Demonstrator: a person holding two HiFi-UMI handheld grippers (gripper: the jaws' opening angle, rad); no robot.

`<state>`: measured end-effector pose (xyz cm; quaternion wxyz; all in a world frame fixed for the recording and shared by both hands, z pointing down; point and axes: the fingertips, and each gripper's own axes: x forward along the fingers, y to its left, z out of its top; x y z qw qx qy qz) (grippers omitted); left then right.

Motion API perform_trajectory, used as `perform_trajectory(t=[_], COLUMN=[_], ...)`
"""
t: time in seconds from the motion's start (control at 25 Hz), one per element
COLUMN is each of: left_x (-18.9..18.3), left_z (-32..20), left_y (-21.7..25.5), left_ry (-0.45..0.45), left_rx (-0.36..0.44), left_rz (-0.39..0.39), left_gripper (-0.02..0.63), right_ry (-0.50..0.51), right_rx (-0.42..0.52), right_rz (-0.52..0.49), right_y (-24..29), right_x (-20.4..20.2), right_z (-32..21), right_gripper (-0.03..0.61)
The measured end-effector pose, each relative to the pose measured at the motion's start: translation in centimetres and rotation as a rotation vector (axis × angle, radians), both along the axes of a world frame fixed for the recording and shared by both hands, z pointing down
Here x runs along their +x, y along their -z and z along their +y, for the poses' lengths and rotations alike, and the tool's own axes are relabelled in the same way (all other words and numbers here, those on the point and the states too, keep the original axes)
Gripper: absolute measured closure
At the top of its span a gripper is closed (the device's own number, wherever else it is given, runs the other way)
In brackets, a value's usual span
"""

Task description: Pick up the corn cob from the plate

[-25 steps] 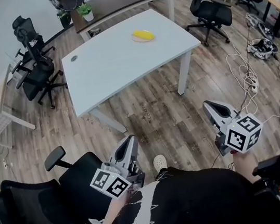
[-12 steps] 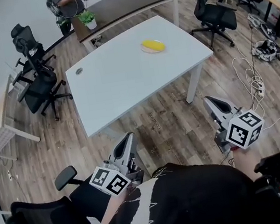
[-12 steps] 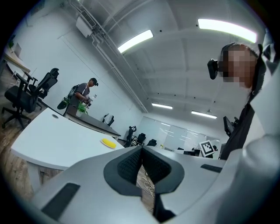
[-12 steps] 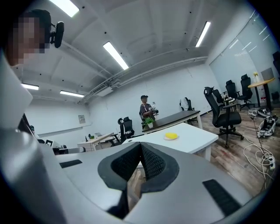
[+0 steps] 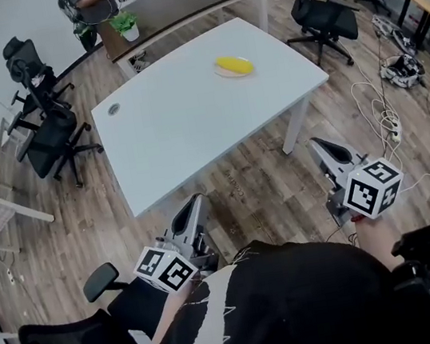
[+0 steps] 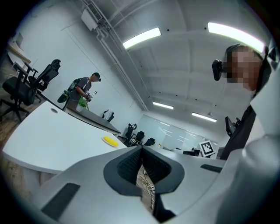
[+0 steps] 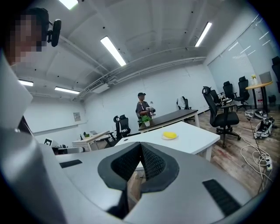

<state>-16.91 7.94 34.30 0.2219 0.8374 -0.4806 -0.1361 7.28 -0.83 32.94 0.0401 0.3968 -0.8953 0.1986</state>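
Yellow corn cob point(image 5: 234, 65) on a small, apparently pale plate point(image 5: 220, 74), white table point(image 5: 190, 118)

Both grippers were out in front of the torso point(image 5: 293, 308), pretty much side by side with a clear gap between them, both aimed forward and away from the body. The left gripper point(image 5: 195, 203) had its jaws pressed together, pads meeting right at the tip, nothing pinched in there. The right gripper point(image 5: 318, 145) was the same deal: jaws closed tight and empty. Each had its marker cube at the back end, the left cube point(image 5: 165, 268) and the right cube point(image 5: 371, 189). The left forearm point(image 5: 171, 316) ran back from behind its cube to the body. The right hand point(image 5: 364, 234) was mostly tucked under its cube.
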Motion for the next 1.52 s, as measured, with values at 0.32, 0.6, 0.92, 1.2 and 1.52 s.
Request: perform_trajectory(t=[0.32,0.6,0.92,1.2,1.52], left_x=[-1.6,-1.8,-0.1,1.2,1.3], left_z=[0.0,-0.8,-2.6,-6.2,-10.6], left_y=[-0.8,-0.8,-2.2,-1.7,-2.7], left_ry=[0.003,0.008,-0.026,-0.013,0.02], left_rx=[-0.019,-0.025,-0.053,-0.031,-0.088], left_rz=[0.012,0.025,0.025,0.009,-0.01], left_gripper=[0.6,0.599,0.6,0.6,0.598], right_ry=[0.018,0.016,0.019,0.024,0.082], right_rx=[0.02,0.001,-0.035,-0.03,-0.039], right_rz=[0.029,0.1,0.082,0.057,0.063], right_y=[1.3,0.6,-1.1,-1.5,-2.0], right_x=[-2.8,-2.1,-1.7,-0.7,-1.7], right_z=[-1.3,-1.1,-2.4,-6.1,-12.0], right_gripper=[0.565,0.564,0.564,0.565,0.565])
